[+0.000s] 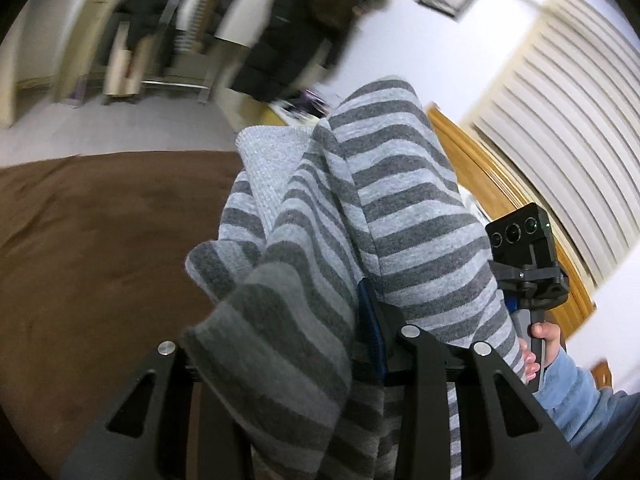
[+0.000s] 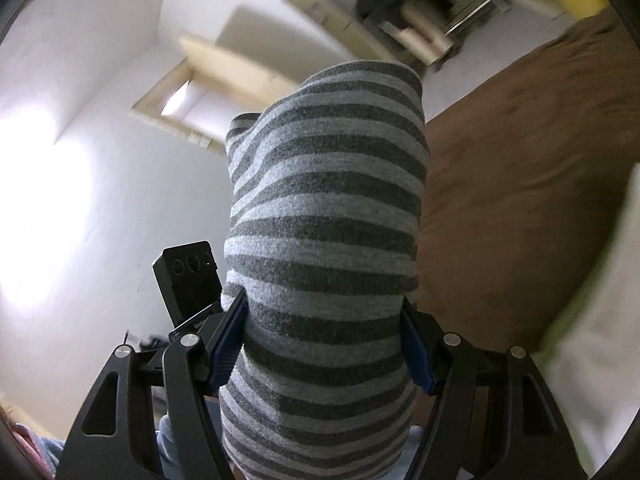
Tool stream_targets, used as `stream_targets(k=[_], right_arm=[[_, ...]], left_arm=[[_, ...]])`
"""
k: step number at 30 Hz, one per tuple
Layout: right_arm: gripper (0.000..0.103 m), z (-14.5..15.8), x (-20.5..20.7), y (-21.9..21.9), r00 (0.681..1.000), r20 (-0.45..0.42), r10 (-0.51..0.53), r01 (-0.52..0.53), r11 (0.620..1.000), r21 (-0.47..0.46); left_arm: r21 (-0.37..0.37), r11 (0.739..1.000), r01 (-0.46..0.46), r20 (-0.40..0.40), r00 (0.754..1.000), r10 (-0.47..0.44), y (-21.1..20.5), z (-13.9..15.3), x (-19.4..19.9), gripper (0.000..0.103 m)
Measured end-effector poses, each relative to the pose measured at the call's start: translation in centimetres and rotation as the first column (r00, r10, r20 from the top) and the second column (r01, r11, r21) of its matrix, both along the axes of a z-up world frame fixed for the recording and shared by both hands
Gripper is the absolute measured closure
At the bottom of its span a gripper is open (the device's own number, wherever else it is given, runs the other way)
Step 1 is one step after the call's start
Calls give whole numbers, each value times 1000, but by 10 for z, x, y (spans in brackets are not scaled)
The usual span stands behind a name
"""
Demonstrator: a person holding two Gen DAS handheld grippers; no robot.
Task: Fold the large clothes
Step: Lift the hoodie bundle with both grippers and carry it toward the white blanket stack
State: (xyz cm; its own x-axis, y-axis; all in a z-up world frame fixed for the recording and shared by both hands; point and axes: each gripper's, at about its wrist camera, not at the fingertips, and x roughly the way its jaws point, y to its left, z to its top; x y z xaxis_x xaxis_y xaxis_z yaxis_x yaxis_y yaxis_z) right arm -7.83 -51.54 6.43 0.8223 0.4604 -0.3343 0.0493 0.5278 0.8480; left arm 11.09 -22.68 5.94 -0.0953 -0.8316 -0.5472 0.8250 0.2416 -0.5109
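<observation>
Both claws are gripping the striped sweater [image 2: 324, 216]: the right claw [image 2: 324, 344] is pinching a bunch, the left claw [image 1: 320, 336] is clamping folds above the brown bed [image 1: 100, 240].

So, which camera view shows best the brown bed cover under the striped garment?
The left wrist view: the brown bed cover fills its left side as one wide surface. The right wrist view shows only a blurred strip of it at the right, beside the striped garment held up in the right gripper.
</observation>
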Motion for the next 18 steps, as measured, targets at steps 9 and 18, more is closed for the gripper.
stream_targets(k=[9,18], right_arm=[[35,-23,-131,-72,961,-54,-271,271,963,-7],[35,-100,-191,-111,878,-209,-430,442,897,14]], left_arm=[[24,961,274,-25,961,-274,-138,-11,-73,70],[133,914,383,-122,922,-368,-236,-75,-123,74]])
